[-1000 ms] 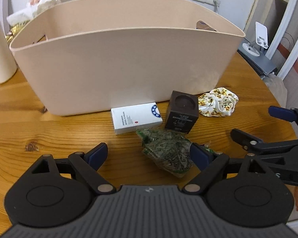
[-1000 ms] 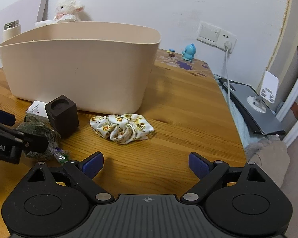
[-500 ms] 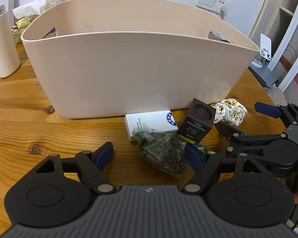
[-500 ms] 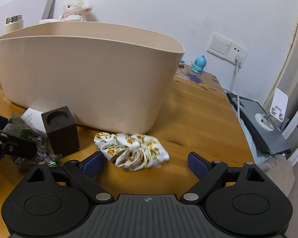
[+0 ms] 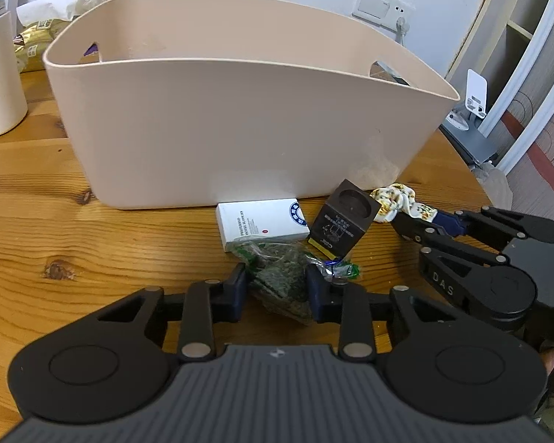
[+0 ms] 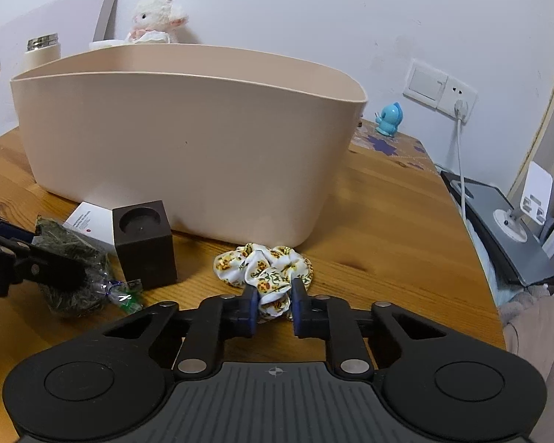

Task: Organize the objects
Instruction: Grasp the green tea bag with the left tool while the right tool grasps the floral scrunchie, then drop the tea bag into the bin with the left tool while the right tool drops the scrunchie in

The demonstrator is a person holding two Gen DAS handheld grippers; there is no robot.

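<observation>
Left claw (image 5: pixel 276 288) is clamped on the herb bag (image 5: pixel 282 280), which lies on the desk (image 5: pixel 92 243) before the white box (image 5: pixel 262 221). Right claw (image 6: pixel 274 308) is clamped on the scrunchie (image 6: pixel 266 267), right of the dark cube (image 6: pixel 144 243), before the bin (image 6: pixel 188 155).

Clear packet of dried greens (image 5: pixel 280 280), floral scrunchie (image 6: pixel 266 269), seemingly upright dark cube (image 6: pixel 144 243), flat white box (image 5: pixel 262 221).
</observation>
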